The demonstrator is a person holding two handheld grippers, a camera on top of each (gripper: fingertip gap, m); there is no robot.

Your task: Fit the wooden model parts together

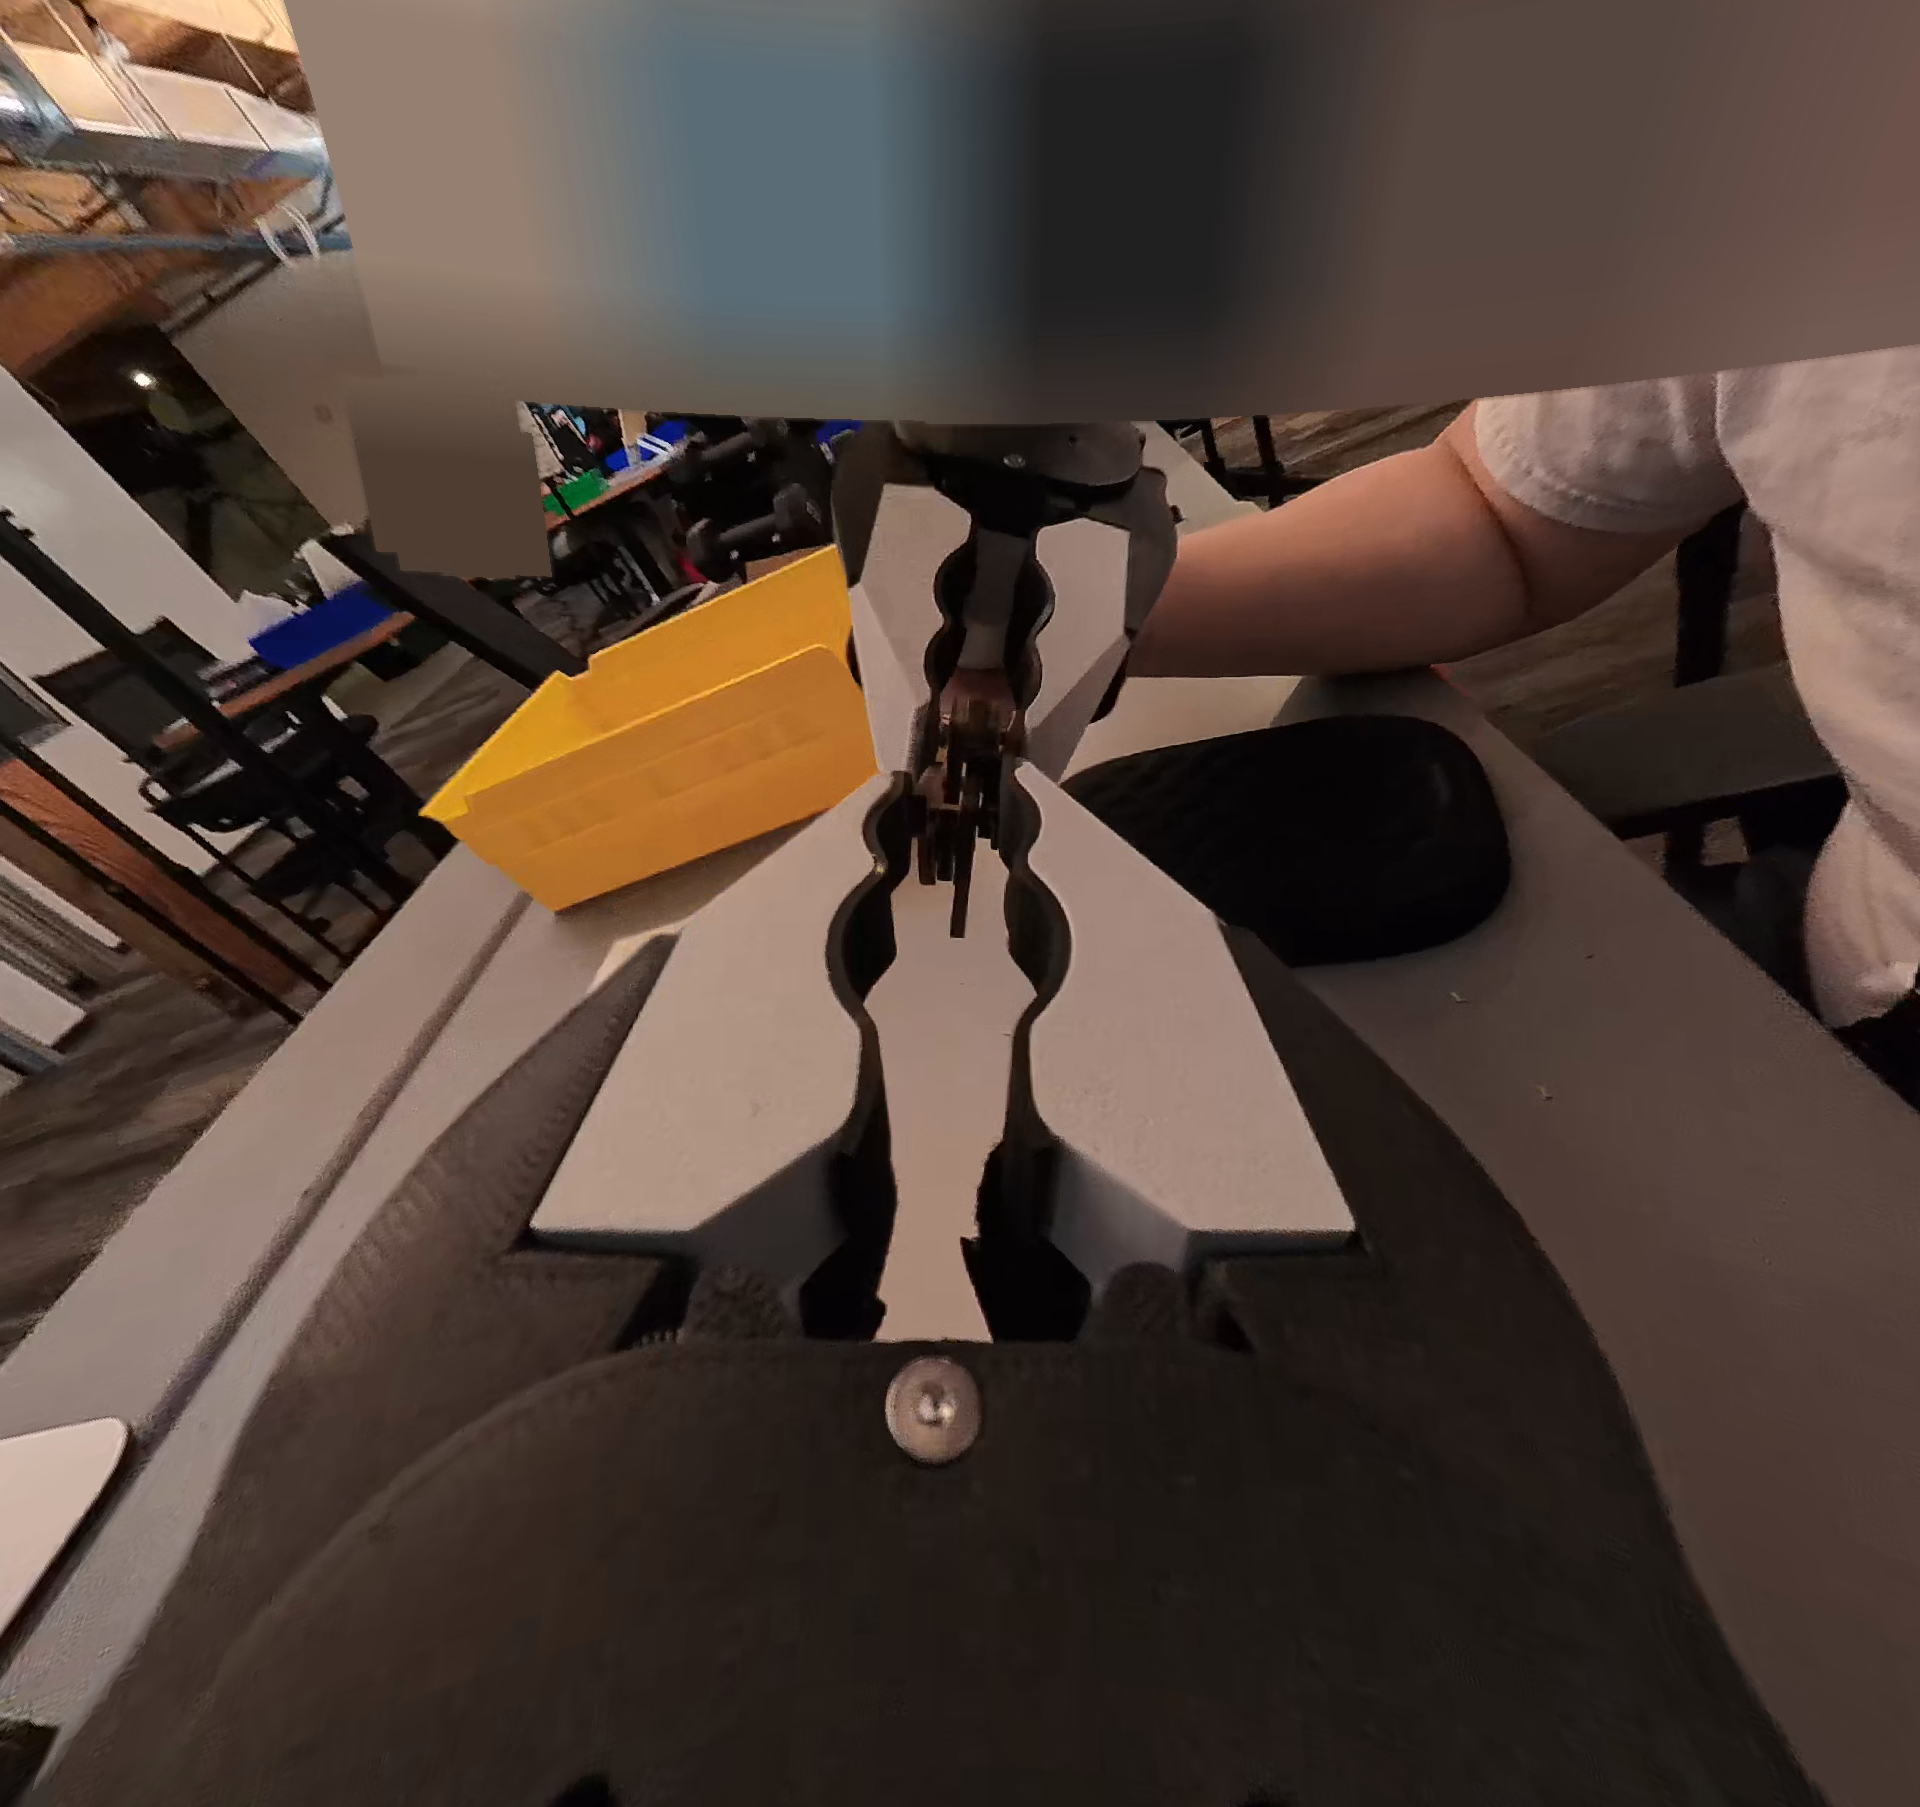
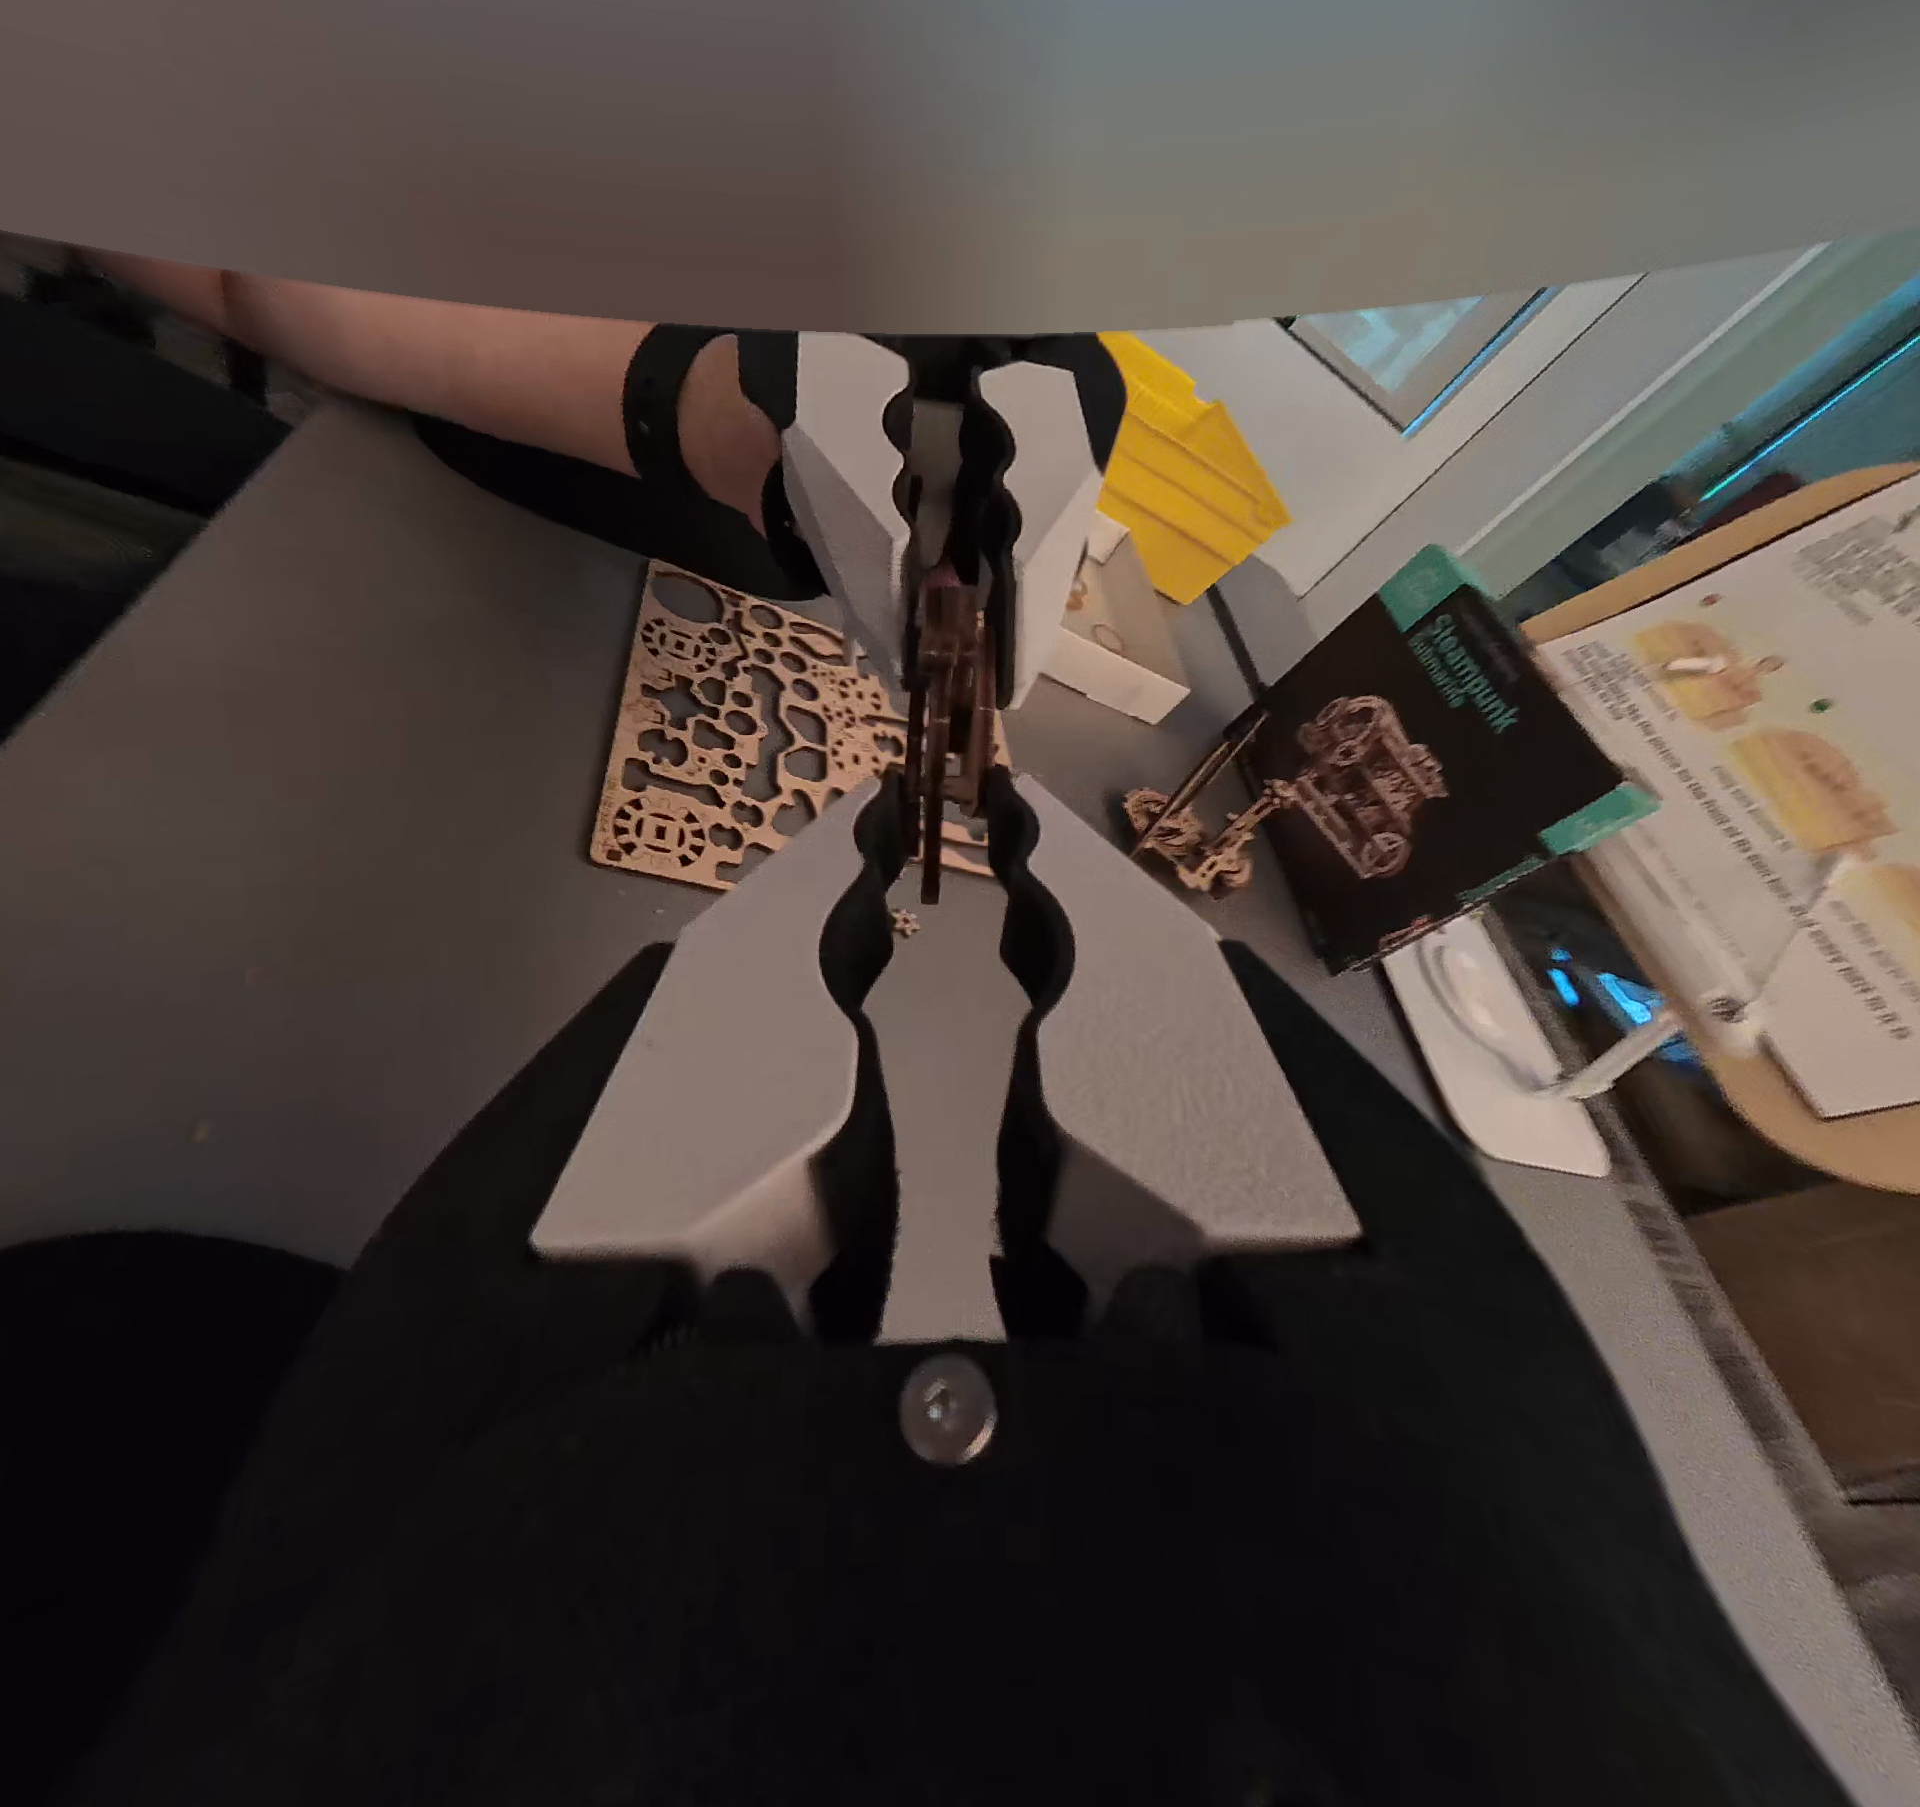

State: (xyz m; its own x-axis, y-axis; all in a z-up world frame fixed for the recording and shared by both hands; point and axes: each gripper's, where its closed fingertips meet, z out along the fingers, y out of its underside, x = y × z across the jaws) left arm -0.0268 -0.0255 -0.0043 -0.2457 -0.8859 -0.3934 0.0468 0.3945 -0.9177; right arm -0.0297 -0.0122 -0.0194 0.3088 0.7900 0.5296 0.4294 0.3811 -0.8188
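Wooden assembly point(image 1: 958, 801) held in the air above the grey table point(image 2: 312, 718), pinched from both ends. Left gripper point(image 1: 951, 822) narrow, clamped on its near end; right gripper point(image 2: 943, 801) narrow, clamped opposite, tip to tip. Below the assembly: punched parts sheet point(image 2: 727, 729). Yellow bin point(image 1: 665, 749) just beyond.

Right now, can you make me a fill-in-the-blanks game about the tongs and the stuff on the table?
1. The two tongs, the left tongs and the right tongs, meet tip to tip on a small dark ____ model piece.
2. The open plastic bin on the grey table is coloured ____.
3. The flat pale sheet with cut-out holes lies ____ the held piece in the right wrist view.

Missing words: wooden; yellow; below
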